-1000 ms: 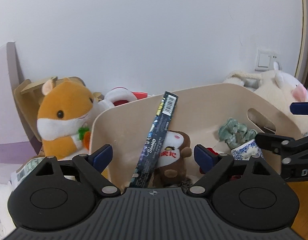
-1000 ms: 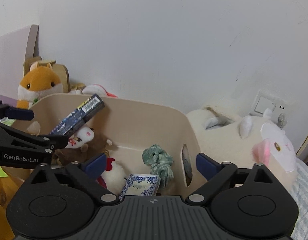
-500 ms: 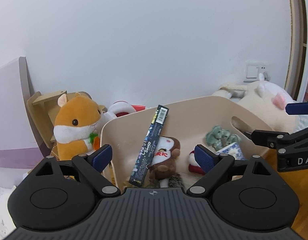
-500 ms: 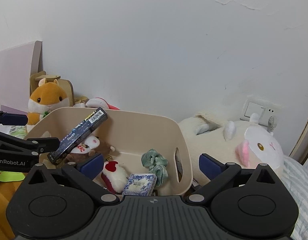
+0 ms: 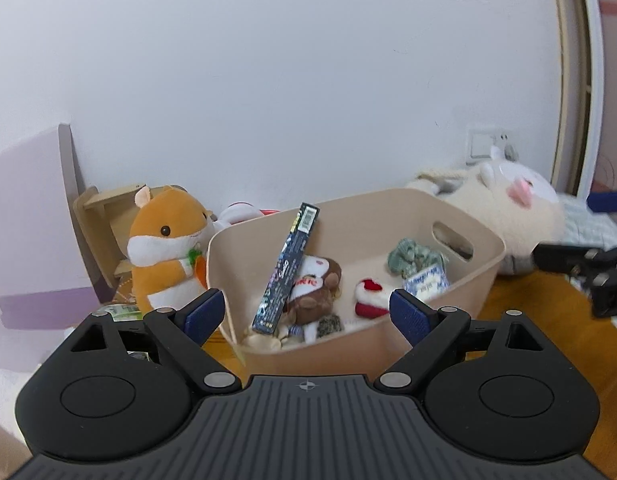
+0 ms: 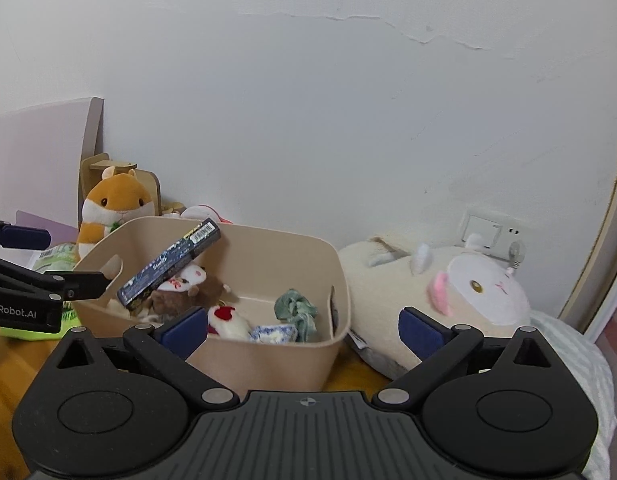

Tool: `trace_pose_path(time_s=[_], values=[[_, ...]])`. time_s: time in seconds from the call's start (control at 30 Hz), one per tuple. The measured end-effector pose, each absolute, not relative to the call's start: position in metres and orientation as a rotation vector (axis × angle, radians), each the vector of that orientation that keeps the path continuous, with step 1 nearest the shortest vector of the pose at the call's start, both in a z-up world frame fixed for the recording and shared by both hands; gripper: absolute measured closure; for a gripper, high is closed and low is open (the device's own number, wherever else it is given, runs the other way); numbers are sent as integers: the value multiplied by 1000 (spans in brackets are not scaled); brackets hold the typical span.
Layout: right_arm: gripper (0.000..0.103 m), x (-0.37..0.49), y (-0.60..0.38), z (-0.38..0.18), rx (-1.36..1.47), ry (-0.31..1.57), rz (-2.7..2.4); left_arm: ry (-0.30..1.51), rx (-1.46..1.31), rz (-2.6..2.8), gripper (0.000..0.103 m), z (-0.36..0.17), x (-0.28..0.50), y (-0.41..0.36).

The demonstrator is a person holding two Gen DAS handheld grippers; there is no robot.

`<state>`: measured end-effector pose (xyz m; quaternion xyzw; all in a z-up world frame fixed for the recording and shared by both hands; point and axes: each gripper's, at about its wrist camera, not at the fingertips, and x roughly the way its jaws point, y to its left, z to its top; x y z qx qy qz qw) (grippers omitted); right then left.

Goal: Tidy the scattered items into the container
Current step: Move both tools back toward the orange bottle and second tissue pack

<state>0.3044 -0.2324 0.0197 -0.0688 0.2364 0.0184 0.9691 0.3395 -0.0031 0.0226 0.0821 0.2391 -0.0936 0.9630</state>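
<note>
Orange hamster plush (image 5: 164, 248) sits just left of the beige container (image 5: 484, 280) on the tabletop (image 5: 548, 304). Inside the container, left to right: a dark long box (image 5: 286, 268) leaning up on the far-left rim, a brown monkey plush (image 5: 316, 284), a small red-and-white plush (image 5: 368, 300), a blue-patterned packet (image 5: 426, 286) and a green scrunchie (image 5: 412, 258). A big cream plush (image 6: 436, 300) lies right of it. The left gripper (image 5: 304, 312) and right gripper (image 6: 302, 326) both have their fingers spread wide, holding nothing, on the near side.
</note>
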Motion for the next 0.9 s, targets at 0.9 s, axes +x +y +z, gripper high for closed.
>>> trace_pose_path(time_s=[0.9], values=[[0,240,-251,-68,-212,653,103,651,342,-385,12,-72,291,-8]])
